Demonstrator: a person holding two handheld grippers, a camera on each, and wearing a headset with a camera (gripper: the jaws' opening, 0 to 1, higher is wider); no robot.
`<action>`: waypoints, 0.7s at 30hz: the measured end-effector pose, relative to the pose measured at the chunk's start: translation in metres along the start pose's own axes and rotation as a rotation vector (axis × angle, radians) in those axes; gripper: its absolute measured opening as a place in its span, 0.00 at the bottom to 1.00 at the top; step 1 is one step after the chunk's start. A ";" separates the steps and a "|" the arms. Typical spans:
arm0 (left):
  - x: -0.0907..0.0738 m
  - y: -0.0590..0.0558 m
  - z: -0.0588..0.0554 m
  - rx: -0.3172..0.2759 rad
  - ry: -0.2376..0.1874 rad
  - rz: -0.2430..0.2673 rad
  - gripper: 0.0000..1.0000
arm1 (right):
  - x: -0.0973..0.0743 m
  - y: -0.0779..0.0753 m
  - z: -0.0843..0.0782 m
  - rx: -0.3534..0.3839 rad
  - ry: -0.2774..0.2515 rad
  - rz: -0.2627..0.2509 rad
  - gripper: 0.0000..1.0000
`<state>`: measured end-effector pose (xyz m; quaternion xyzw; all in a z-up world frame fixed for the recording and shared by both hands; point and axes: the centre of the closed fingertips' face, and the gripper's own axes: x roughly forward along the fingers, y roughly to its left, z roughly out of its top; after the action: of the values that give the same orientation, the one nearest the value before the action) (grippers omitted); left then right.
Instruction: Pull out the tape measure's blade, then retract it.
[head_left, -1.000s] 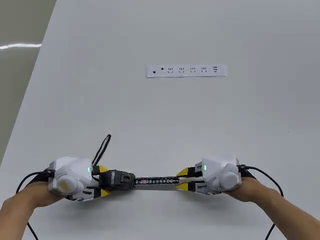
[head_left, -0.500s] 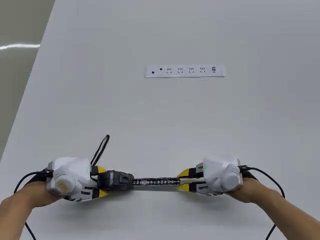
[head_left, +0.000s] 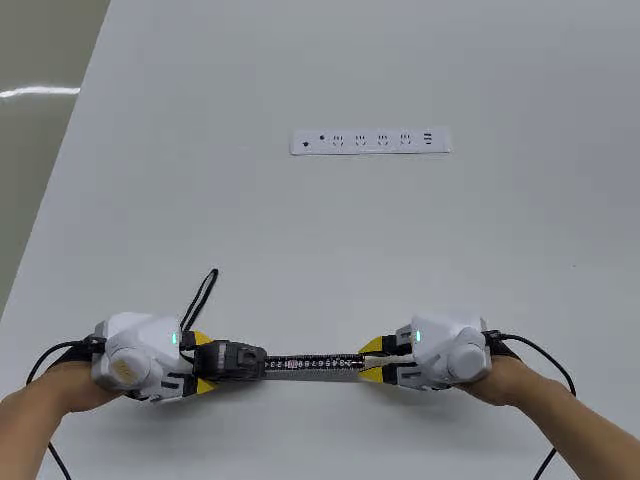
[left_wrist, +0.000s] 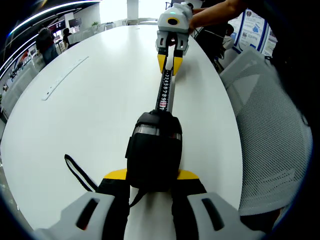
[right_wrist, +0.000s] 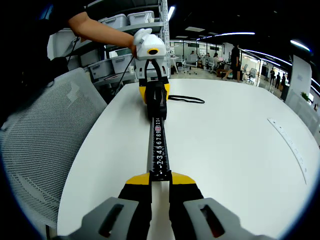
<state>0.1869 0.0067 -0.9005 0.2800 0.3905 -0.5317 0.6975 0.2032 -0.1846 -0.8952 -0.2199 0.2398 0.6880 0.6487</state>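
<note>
A black tape measure case (head_left: 233, 359) lies low over the white table near its front edge, with my left gripper (head_left: 207, 362) shut on it. The case (left_wrist: 154, 149) sits between the yellow-tipped jaws in the left gripper view. Its dark blade (head_left: 313, 363) with white numbers runs right to my right gripper (head_left: 374, 359), which is shut on the blade's end (right_wrist: 160, 174). The blade (right_wrist: 158, 144) is stretched straight between the two grippers. The case's black wrist strap (head_left: 201, 296) trails on the table behind the left gripper.
A white power strip (head_left: 370, 141) lies flat at the middle of the table (head_left: 330, 230), well behind the grippers. The table's left edge (head_left: 60, 180) drops to a grey floor. A mesh chair (left_wrist: 272, 140) stands by the table's near edge.
My right gripper has moved a little to the right, so slightly more blade is out. The left gripper and case have stayed almost still.
</note>
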 end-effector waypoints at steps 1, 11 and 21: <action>0.000 0.000 0.000 -0.001 0.000 0.000 0.28 | 0.000 0.000 0.000 0.001 0.000 0.000 0.09; 0.000 0.000 0.000 0.002 0.006 -0.004 0.28 | -0.005 -0.001 -0.006 0.000 0.002 -0.003 0.09; 0.000 0.000 0.001 0.000 0.009 -0.002 0.28 | -0.010 -0.002 -0.009 0.003 0.004 -0.003 0.09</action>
<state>0.1869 0.0061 -0.8999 0.2821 0.3940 -0.5311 0.6951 0.2054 -0.1976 -0.8959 -0.2208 0.2417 0.6862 0.6496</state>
